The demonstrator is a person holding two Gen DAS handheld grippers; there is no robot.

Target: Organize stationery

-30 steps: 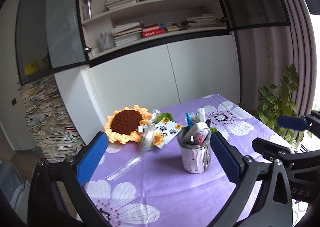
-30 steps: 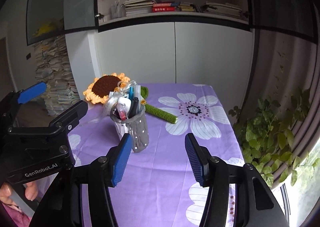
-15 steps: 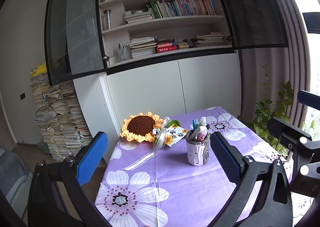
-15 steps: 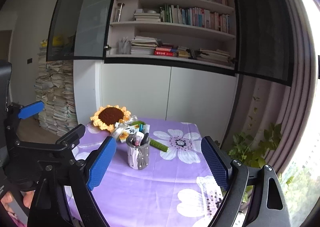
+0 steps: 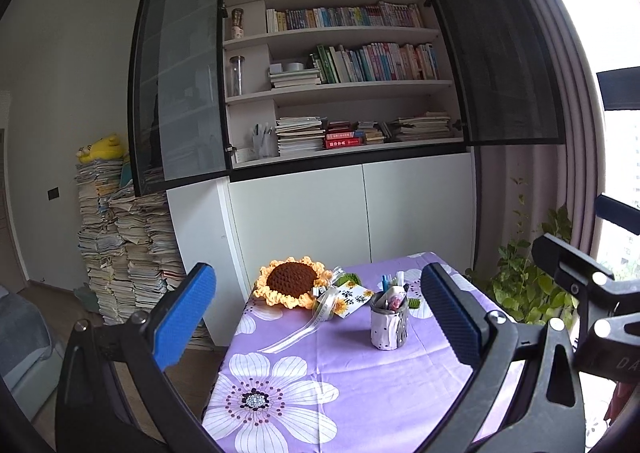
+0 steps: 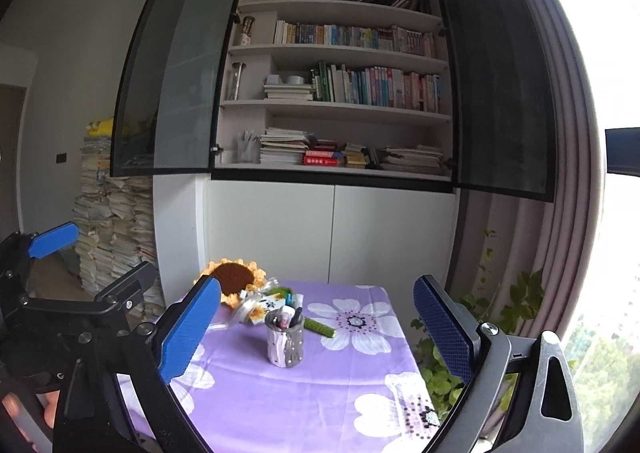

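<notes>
Well ahead of our empty, wide-spread left gripper (image 5: pixel 316 317) and still-opening right gripper (image 6: pixel 316 329), we leave the filled pen cup (image 6: pixel 285 343) upright, pulling straight away.

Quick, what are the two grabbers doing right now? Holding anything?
Left gripper: open, holding nothing.
Right gripper: jaws opening, nothing between them.

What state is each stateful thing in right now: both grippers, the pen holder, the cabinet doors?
left gripper: open, nothing between its jaws.
right gripper: jaws opening, nothing between them.
pen holder: upright on the tablecloth, filled with pens.
upper glass doors: swung open.
lower white doors: closed.
</notes>
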